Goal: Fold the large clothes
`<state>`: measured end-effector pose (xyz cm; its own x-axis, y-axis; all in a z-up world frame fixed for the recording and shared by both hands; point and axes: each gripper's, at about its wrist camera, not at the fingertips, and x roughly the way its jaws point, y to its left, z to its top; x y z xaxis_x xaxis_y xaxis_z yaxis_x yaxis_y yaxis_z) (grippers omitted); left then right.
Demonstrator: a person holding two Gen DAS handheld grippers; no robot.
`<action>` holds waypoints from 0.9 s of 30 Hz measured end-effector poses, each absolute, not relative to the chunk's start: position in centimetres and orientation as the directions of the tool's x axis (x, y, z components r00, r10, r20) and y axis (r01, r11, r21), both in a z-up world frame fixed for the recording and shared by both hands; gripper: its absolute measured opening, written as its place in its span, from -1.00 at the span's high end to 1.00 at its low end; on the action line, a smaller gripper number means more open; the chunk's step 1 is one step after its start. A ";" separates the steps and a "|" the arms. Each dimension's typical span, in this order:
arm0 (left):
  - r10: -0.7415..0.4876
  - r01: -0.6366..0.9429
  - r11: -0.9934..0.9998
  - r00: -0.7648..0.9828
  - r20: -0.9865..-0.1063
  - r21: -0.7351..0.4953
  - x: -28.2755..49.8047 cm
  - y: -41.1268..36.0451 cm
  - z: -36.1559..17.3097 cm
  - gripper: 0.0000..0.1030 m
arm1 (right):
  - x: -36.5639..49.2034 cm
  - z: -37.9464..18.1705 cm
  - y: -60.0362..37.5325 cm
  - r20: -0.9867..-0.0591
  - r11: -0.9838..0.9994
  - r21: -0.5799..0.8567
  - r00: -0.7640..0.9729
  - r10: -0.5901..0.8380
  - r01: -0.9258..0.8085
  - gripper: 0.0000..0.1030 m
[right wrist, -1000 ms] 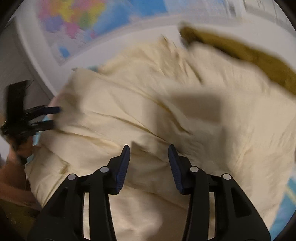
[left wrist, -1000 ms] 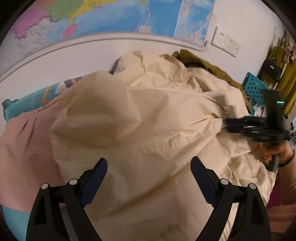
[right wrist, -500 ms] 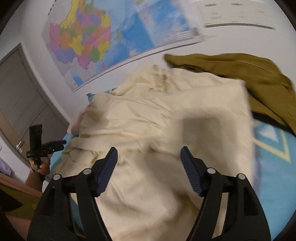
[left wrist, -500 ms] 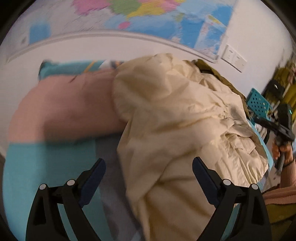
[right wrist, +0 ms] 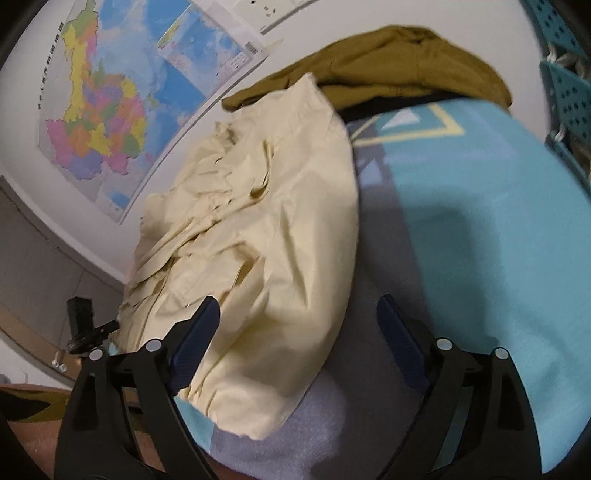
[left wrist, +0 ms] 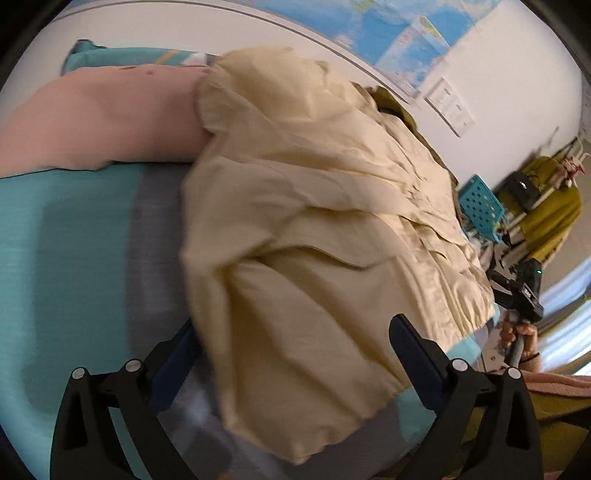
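While both grippers are spread wide with nothing pinched between them, the cream jacket (left wrist: 325,236) just sits bunched in a rumpled heap on the teal and grey bedspread (left wrist: 74,258). From the left wrist view, the left gripper (left wrist: 295,354) hovers over the near end of the heap, so the fabric fills the gap between its jaws, though I can't really tell if the blue pads are touching cloth since that part is blurry. From the right wrist view, the right gripper (right wrist: 299,339) has its left finger over the near right edge of the jacket (right wrist: 258,236) while its right finger is over bare bedspread (right wrist: 480,229).

A pink garment (left wrist: 99,122) lies at the far left, tucked against the jacket, and an olive-brown garment (right wrist: 388,74) is bunched at the far end by the wall. There's a colourful wall map (right wrist: 110,110) with a column of characters down its left border, too small for me to read. A white wall socket (right wrist: 266,11) sits above it, and a teal perforated basket (left wrist: 480,206) is off to the right.
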<state>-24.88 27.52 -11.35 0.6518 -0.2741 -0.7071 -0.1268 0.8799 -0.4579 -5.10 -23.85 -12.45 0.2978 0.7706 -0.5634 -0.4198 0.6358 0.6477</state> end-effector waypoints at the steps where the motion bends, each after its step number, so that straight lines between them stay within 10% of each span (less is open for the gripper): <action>1: -0.293 -0.109 0.878 0.647 -0.704 -0.466 -24.6 26.9 -11.3 -0.87 | -5.4 -12.4 -23.7 -0.560 0.633 0.642 0.301 0.772 -0.432 -0.73; 18: -0.292 -0.097 0.889 0.633 -0.717 -0.448 -22.3 24.4 -11.4 -0.87 | -8.0 -12.1 -17.9 -0.509 0.460 0.644 0.108 0.854 -0.611 -0.58; 23: -0.176 -0.195 0.904 0.639 -0.749 -0.379 -22.6 24.6 -11.4 -0.07 | -7.8 -12.7 -17.9 -0.483 0.439 0.689 0.087 0.871 -0.577 -0.09; 27: -0.221 -0.203 0.874 0.641 -0.735 -0.440 -23.4 25.7 -11.6 -0.15 | -7.8 -13.0 -19.0 -0.458 0.425 0.718 0.085 0.885 -0.551 -0.12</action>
<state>-23.38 25.71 -11.61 0.6408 -0.2213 -0.7352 -0.2034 0.8744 -0.4405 -7.76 -19.01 -12.96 0.0845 0.8849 -0.4581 -0.5510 0.4245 0.7184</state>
